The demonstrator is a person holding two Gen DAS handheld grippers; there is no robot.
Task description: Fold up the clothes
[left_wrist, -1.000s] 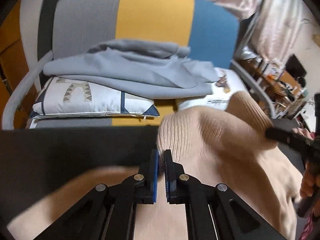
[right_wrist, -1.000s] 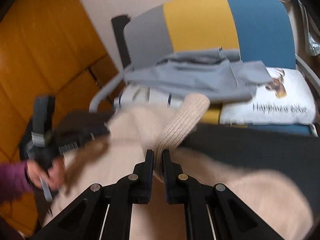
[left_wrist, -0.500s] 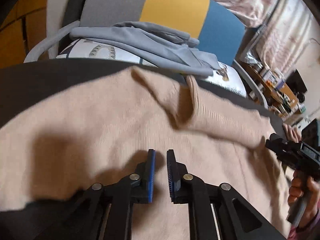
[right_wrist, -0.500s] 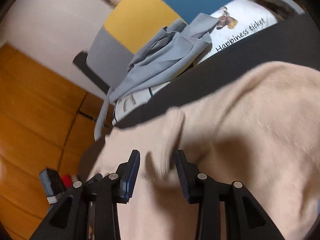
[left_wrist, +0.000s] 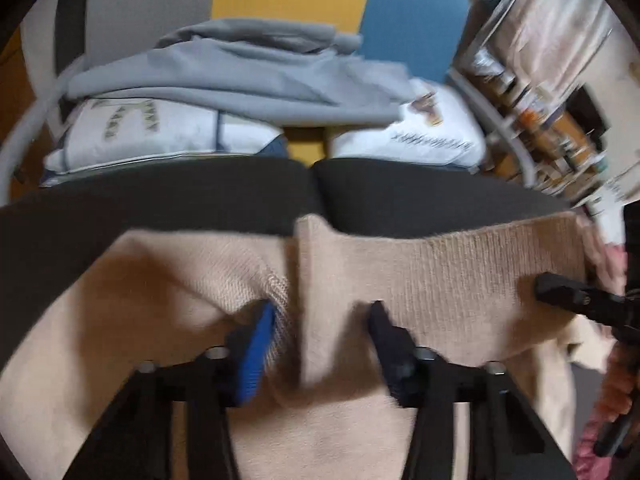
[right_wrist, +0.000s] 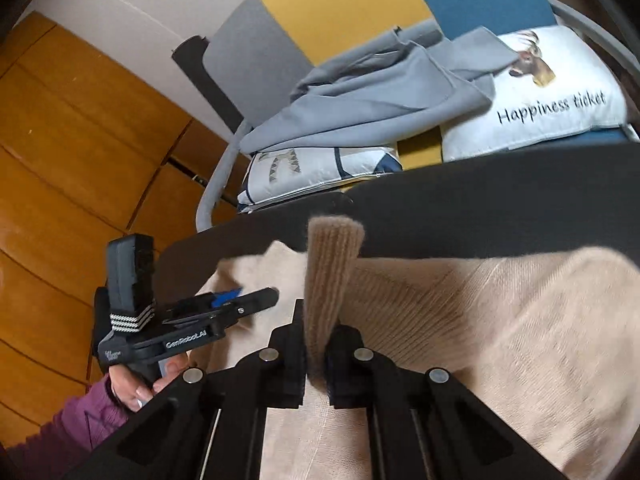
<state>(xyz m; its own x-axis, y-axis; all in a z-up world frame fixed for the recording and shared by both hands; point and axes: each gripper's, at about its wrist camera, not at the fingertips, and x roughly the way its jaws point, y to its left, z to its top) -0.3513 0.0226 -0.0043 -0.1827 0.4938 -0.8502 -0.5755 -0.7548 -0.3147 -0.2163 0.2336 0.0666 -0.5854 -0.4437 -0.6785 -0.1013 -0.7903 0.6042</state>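
lying rumpled, beige ribbed sweater (right_wrist: pixel 500 320)

Soft, even indoor light; left wrist view motion-blurred, right sharper, both bowed with dark fisheye corners.

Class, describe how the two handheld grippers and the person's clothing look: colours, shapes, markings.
Both grippers are matte black plastic with angular, triangulated linkage arms and silver round bolts. The left gripper has blue ribbed pads on its fingers. In the right wrist view its pistol-shaped body carries white lettering and a black-and-white patterned strip. The right gripper looks all black. The sleeve is purple knit.
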